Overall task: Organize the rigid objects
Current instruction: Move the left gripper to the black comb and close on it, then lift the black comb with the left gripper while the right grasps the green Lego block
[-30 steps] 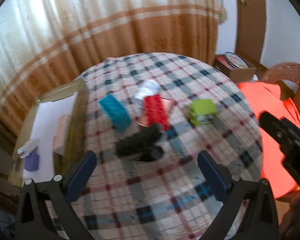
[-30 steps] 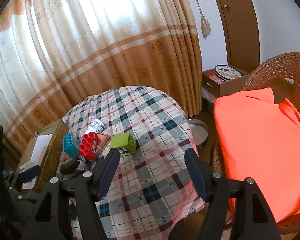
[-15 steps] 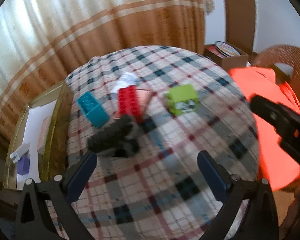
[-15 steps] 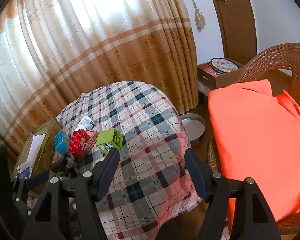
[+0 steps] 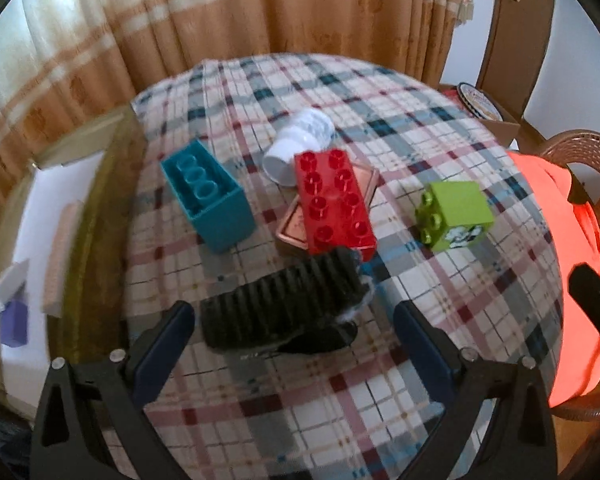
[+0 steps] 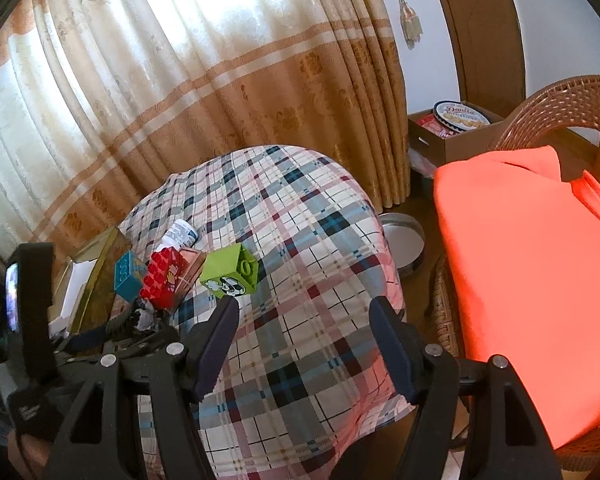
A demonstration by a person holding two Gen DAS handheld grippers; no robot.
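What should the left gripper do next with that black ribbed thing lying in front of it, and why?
Probably ease the left gripper further down and forward. Its jaws stand open and empty, and the black ribbed brush-like object lies on the checked tablecloth between and just beyond the fingertips, not yet touched.

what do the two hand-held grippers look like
Both match: the left hand-held gripper and right hand-held gripper have black frames with triangular cut-outs, silver screw heads, and two dark blue, paddle-shaped fingers. No cables or sleeves show.
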